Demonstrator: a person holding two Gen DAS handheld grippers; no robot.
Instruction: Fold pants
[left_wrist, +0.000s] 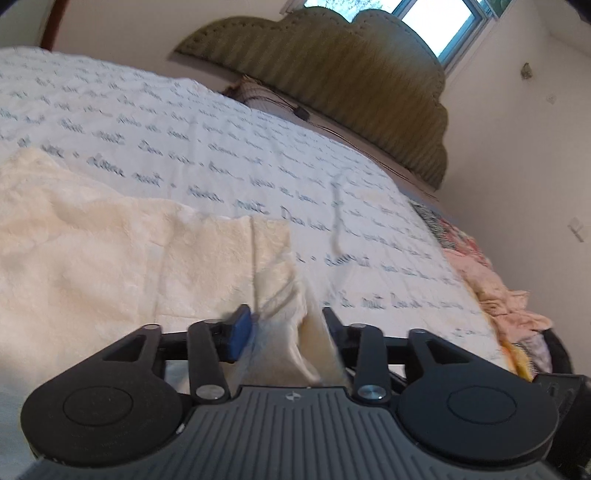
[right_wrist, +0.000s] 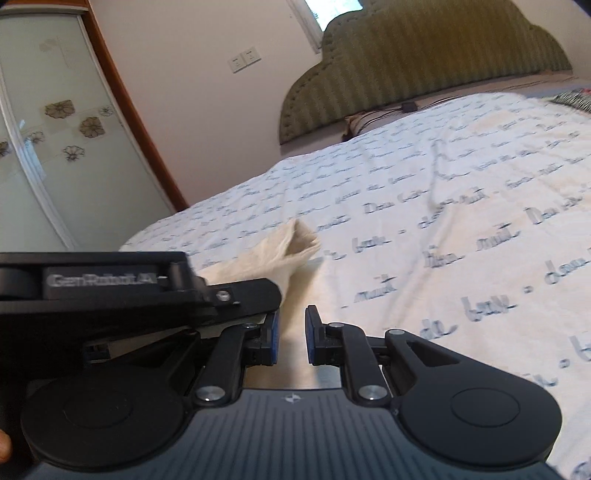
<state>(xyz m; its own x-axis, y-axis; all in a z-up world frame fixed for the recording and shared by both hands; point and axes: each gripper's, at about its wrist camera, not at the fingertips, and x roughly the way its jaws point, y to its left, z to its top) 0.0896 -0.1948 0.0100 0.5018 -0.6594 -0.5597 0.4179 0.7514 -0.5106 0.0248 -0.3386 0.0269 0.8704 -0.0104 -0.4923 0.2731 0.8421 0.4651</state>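
Note:
The cream fleece pants lie spread on the bed at the left of the left wrist view. My left gripper is shut on a bunched corner of the pants, with cloth filling the gap between its fingers. In the right wrist view the pants show as a raised cream fold ahead. My right gripper is open and empty, with a narrow gap between its blue pads. The left gripper's black body sits close at its left.
The bed has a white sheet printed with blue script. A green padded headboard stands at the far end. A pile of pink and patterned clothes lies at the bed's right edge. A glass-door wardrobe stands left.

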